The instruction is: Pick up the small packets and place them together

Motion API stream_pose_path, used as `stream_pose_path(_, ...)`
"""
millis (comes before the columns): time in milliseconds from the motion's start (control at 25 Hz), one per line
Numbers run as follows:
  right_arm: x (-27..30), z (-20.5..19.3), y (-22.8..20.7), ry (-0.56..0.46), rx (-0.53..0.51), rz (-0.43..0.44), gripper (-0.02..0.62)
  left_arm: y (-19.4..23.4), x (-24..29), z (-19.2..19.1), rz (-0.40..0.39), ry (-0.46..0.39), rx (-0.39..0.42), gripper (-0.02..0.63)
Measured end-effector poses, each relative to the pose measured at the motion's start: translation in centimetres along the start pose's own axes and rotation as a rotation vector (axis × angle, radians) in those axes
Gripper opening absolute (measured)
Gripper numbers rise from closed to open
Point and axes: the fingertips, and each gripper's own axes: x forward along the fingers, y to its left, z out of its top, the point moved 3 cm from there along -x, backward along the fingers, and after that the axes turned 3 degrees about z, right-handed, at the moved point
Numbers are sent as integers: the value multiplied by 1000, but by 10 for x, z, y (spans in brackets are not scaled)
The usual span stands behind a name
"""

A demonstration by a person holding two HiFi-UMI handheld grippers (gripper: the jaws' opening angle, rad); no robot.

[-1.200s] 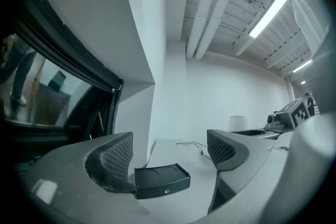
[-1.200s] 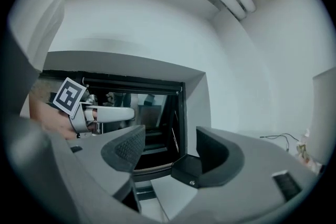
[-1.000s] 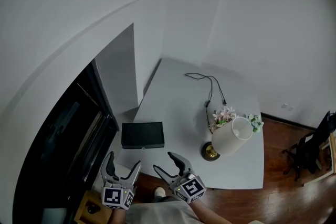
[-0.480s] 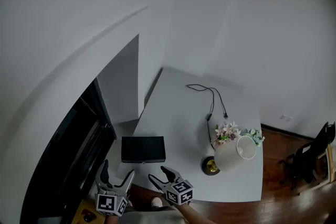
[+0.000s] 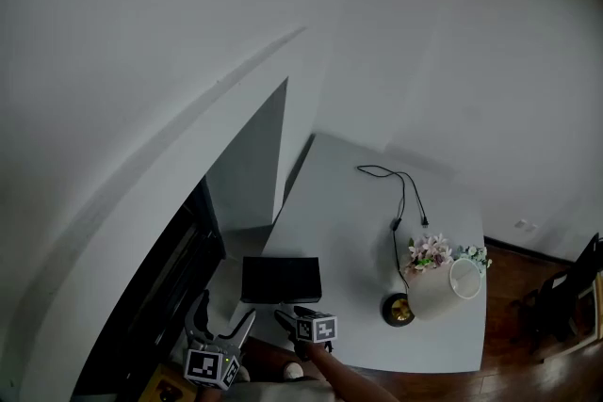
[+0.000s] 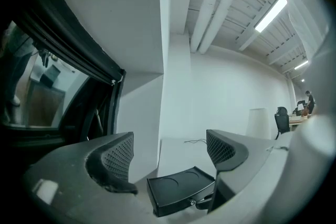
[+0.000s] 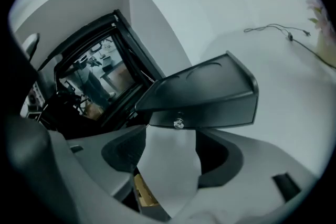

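No small packets show in any view. A black box [image 5: 281,280] with a small metal knob [image 7: 179,123] on its front stands at the near left of the white table [image 5: 358,221]. My right gripper [image 5: 290,315] is open right at the box [image 7: 205,94] front, the knob just ahead of its jaws, nothing between them [image 7: 170,156]. My left gripper [image 5: 224,315] is open and empty off the table's near left corner. In the left gripper view [image 6: 170,149] the box [image 6: 181,194] lies ahead between the jaws.
A lamp with a white shade [image 5: 450,287], pink flowers [image 5: 430,251] and a black cable [image 5: 400,193] occupy the table's right half. A dark window [image 5: 155,287] runs along the left. A wooden floor [image 5: 523,287] lies to the right.
The right gripper has moved forward to the front of the black box. The left gripper stays by the table's near corner. The head view has shifted, so the table sits lower and further right.
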Motion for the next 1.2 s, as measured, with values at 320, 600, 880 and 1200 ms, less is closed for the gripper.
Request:
stream_pose_path(320, 26, 7, -9, 47, 85, -36, 198, 0, 4, -6, -25, 16, -5, 414)
stream_pose_path(600, 30, 9, -8, 73, 66, -95, 66, -2, 3, -5, -34, 32, 6, 414)
stream_pose_path(880, 16, -18, 6, 108, 41, -48, 64, -4, 3, -11, -44, 48, 3, 414)
stream_pose_path(1200, -4, -57, 16, 181, 18, -20, 64, -14, 5, -17, -71, 62, -7, 414)
